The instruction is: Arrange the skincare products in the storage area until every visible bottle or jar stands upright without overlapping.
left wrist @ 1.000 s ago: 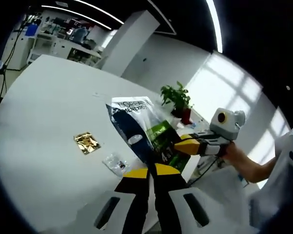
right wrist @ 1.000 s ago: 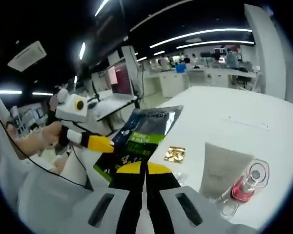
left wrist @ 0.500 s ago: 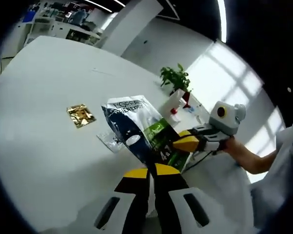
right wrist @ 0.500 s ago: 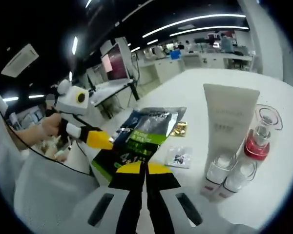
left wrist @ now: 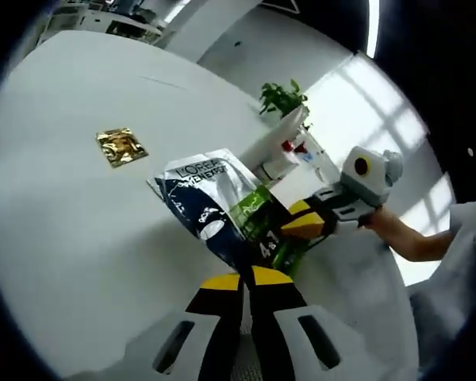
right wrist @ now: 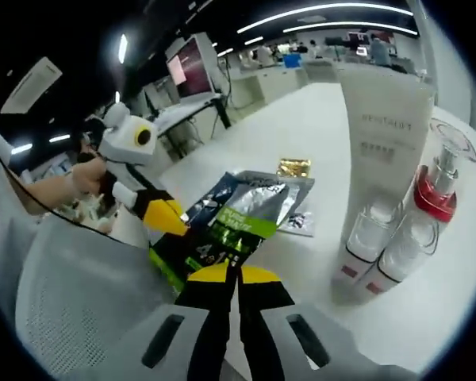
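Sachet (left wrist: 222, 210) is my landmark: a dark blue and silver pouch with a green panel, held above the white worktop (left wrist: 71, 238) between both tongs. My left tongs (left wrist: 246, 279) are clamped on its near edge, jaws pressed together with the pouch edge between them. My right tongs (left wrist: 301, 225) come in from the far right in the left gripper view, yellow tips pinched on the sachet's green corner, a hand (left wrist: 389, 230) behind them.

In the right gripper view the same sachet (right wrist: 238, 218) sits just ahead of my right tongs (right wrist: 228, 274), which grip its lower edge; my left tongs (right wrist: 168, 216) bite the pouch's left side.

Beyond the sachet on the worktop lies a small gold foil packet (left wrist: 120, 146), flat, well apart from it. Under the sachet's far end, in the right gripper view, I see a small clear packet (right wrist: 300, 224), flat on the surface; I think it touches nothing else, but the pouch hides part of it.

To the right of the sachet in that view stand the skincare items, all upright: a tall white tube (right wrist: 381, 135), a red-collared pump bottle (right wrist: 436, 194) beside it, and two small white bottles (right wrist: 385, 250) in front, close together. A green plant (left wrist: 283, 97) shows beyond the sachet in the left gripper view.
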Action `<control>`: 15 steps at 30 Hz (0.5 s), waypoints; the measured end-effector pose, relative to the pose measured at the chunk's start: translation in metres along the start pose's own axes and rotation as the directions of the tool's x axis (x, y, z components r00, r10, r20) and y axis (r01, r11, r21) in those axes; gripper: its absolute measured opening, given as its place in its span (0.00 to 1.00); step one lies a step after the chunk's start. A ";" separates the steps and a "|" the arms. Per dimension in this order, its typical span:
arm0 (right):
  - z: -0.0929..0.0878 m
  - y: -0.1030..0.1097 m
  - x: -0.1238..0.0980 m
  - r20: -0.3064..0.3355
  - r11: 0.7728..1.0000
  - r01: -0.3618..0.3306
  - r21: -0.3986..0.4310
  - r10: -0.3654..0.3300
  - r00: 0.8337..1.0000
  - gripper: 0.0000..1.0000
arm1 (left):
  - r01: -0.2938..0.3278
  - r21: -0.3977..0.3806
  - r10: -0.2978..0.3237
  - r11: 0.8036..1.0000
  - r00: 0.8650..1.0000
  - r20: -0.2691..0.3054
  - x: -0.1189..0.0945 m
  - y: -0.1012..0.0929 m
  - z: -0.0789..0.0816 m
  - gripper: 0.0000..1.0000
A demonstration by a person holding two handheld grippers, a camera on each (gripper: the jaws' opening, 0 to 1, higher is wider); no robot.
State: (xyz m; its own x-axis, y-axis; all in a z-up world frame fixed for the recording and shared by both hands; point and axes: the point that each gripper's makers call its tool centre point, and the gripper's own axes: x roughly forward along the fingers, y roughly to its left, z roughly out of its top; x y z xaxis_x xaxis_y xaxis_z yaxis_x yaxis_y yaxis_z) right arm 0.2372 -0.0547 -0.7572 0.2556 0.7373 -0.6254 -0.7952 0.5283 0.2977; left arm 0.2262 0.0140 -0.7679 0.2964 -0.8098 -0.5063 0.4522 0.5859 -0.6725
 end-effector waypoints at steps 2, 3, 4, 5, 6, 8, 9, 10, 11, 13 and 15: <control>-0.007 0.000 0.001 -0.021 1.000 -0.006 0.002 0.006 1.000 0.02 | 0.007 -0.002 -0.007 1.000 1.000 -0.020 0.004 -0.004 -0.007 0.00; -0.010 0.001 0.002 -0.032 1.000 -0.006 -0.002 0.006 0.999 0.02 | 0.010 -0.009 -0.010 1.000 1.000 -0.026 0.005 -0.004 -0.009 0.00; -0.012 0.001 0.001 -0.041 1.000 -0.007 -0.001 0.007 0.999 0.02 | 0.016 -0.020 -0.017 1.000 0.999 -0.031 0.006 -0.004 -0.012 0.00; -0.015 0.002 0.001 -0.050 1.000 -0.010 -0.001 0.010 0.999 0.02 | 0.021 -0.032 -0.022 0.999 0.999 -0.036 0.006 -0.005 -0.014 0.00; -0.017 0.002 0.001 -0.054 1.000 -0.011 0.004 0.012 0.998 0.02 | 0.024 -0.040 -0.026 0.999 0.999 -0.040 0.007 -0.005 -0.016 0.00; -0.021 0.003 0.001 -0.064 1.000 -0.020 0.015 0.021 0.998 0.02 | 0.030 -0.048 -0.033 0.998 0.998 -0.057 0.009 -0.007 -0.022 0.00; -0.023 0.004 0.000 -0.069 0.999 -0.024 0.023 0.026 0.997 0.02 | 0.033 -0.049 -0.036 0.998 0.997 -0.064 0.009 -0.008 -0.025 0.00; -0.024 0.004 0.000 -0.073 0.999 -0.027 0.025 0.028 0.997 0.02 | 0.034 -0.051 -0.038 0.998 0.997 -0.072 0.010 -0.008 -0.027 0.00; -0.026 0.005 0.000 -0.079 0.999 -0.030 0.027 0.032 0.996 0.02 | 0.037 -0.055 -0.042 0.998 0.996 -0.083 0.011 -0.010 -0.031 0.00; -0.030 0.007 0.000 -0.094 0.999 -0.038 0.035 0.041 0.995 0.02 | 0.040 -0.054 -0.045 0.998 0.995 -0.094 0.012 -0.011 -0.035 0.00; -0.033 0.008 -0.001 -0.104 0.998 -0.043 0.042 0.047 0.993 0.02 | 0.045 -0.064 -0.052 0.997 0.993 -0.108 0.013 -0.013 -0.040 0.00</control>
State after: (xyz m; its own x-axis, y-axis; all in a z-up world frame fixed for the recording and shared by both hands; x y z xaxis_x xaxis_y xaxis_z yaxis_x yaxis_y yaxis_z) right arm 0.2121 -0.0654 -0.7781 0.1596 0.7134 -0.6823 -0.7814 0.5137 0.3542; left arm 0.1909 -0.0026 -0.7874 0.1795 -0.8312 -0.5262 0.4103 0.5494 -0.7279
